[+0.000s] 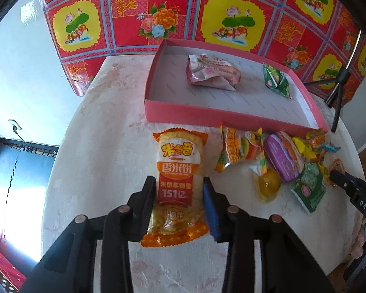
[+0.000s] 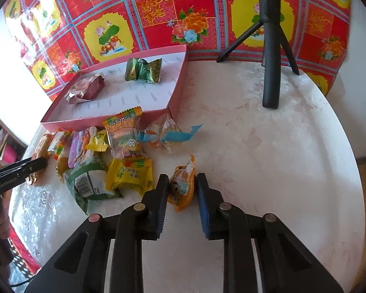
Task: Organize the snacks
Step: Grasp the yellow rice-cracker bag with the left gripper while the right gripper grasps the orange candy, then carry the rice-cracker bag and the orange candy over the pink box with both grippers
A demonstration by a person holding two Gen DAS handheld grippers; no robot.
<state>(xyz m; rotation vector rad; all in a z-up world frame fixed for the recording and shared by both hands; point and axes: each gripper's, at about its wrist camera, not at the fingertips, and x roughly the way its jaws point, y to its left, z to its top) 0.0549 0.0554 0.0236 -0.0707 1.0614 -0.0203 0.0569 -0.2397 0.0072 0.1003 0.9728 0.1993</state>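
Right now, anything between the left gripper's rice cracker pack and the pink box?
Nothing visible. The orange-and-yellow rice cracker packet sits in the left gripper; bare white tabletop runs to the shallow pink cardboard box. The loose snack pile lies off to the right.

An orange rice-cracker packet (image 1: 177, 190) lies lengthwise before the shallow pink box (image 1: 183, 112), which holds a pink packet (image 1: 212, 72) and a green one (image 1: 277, 79); mixed sweets (image 2: 105, 161) lie heaped beside it.
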